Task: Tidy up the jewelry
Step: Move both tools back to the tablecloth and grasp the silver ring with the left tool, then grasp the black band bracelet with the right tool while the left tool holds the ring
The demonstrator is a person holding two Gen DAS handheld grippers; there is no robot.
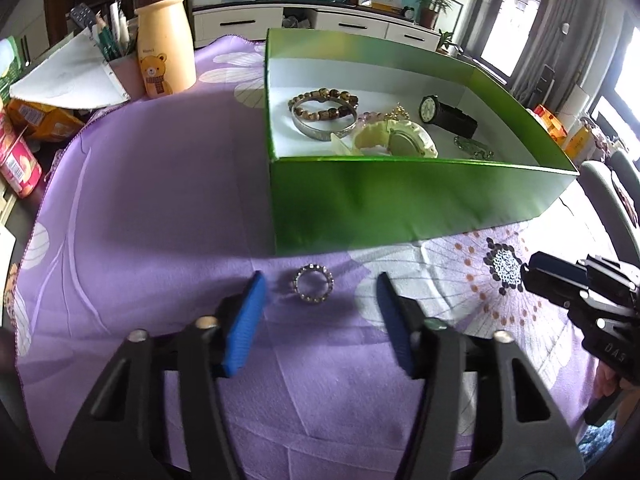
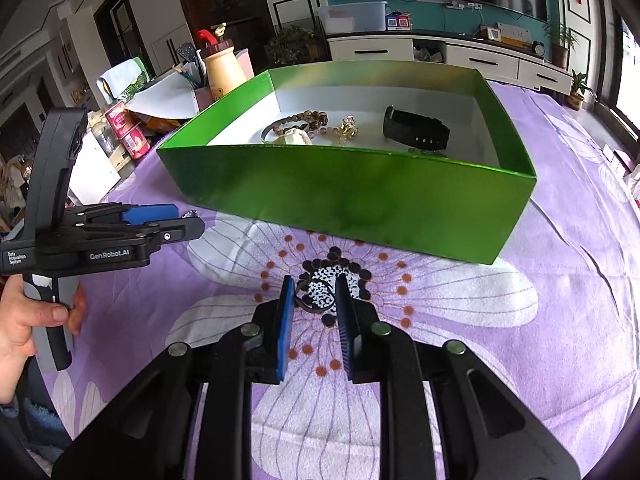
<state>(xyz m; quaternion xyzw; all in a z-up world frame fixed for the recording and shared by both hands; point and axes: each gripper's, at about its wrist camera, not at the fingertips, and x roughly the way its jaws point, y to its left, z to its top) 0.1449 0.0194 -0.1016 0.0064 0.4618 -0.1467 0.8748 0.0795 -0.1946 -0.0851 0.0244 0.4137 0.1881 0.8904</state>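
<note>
One beaded ring (image 1: 314,283), silver, round, on cloth (image 1: 160,200)

Table had a purple floral cloth (image 1: 140,208) over it. On the cloth: green box (image 1: 400,204), beaded ring (image 1: 314,283), dark ring (image 2: 316,298) & bear bottle (image 1: 162,44) at far edge.

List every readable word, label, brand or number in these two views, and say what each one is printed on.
"GenRobot.AI": side of the left gripper, seen in the right wrist view.
"Data Acquisition System": small print on the same gripper's body, just legible.
Bear bottle: small word above the bear, too blurred to read.
Red cans: label print too small.
Right gripper: embossed letters on its body, unclear.
</note>
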